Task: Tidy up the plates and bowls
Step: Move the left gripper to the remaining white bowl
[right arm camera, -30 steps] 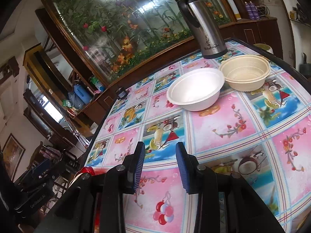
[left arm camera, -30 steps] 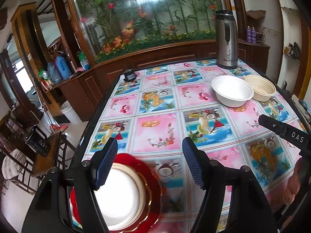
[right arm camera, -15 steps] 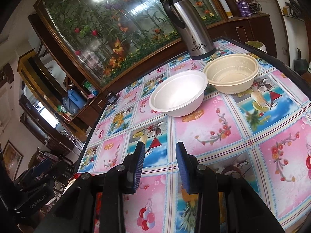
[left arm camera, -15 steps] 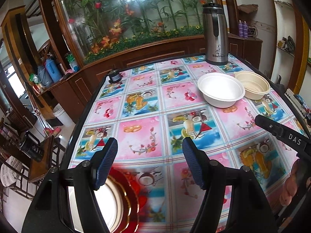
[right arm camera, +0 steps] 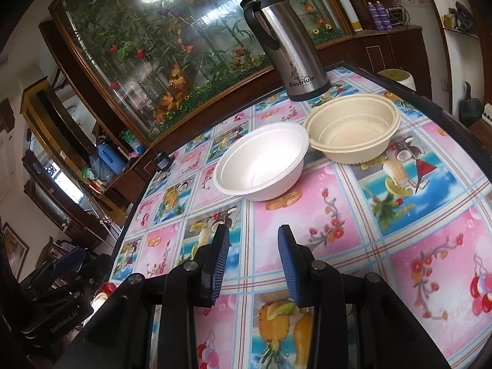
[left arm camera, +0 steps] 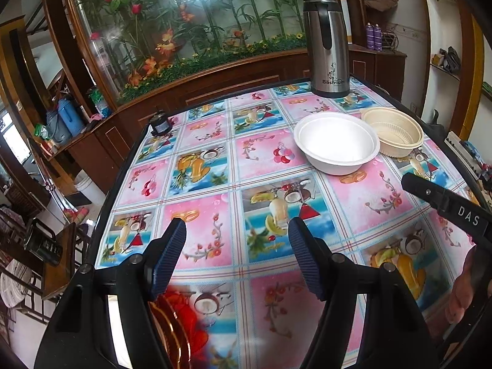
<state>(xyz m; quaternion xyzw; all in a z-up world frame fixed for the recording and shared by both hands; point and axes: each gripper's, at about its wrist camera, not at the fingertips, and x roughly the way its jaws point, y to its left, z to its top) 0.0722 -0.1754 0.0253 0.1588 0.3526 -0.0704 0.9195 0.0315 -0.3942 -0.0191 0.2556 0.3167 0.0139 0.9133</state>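
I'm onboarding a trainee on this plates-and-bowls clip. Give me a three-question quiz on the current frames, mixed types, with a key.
1. True or false: the round white foam bowl is nested inside the ribbed beige plastic bowl.
2. What stands behind both bowls? A) steel thermos jug B) kettle C) vase
3. Fill in: nothing sits between the right gripper jaws; they are ____.

Key: 1 false, they sit side by side; 2 A; 3 open.

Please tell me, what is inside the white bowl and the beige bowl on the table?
Nothing is visible inside the white bowl or the ribbed beige bowl: both look empty. Each bowl's near wall hides a small part of its floor. What lies under them is covered.
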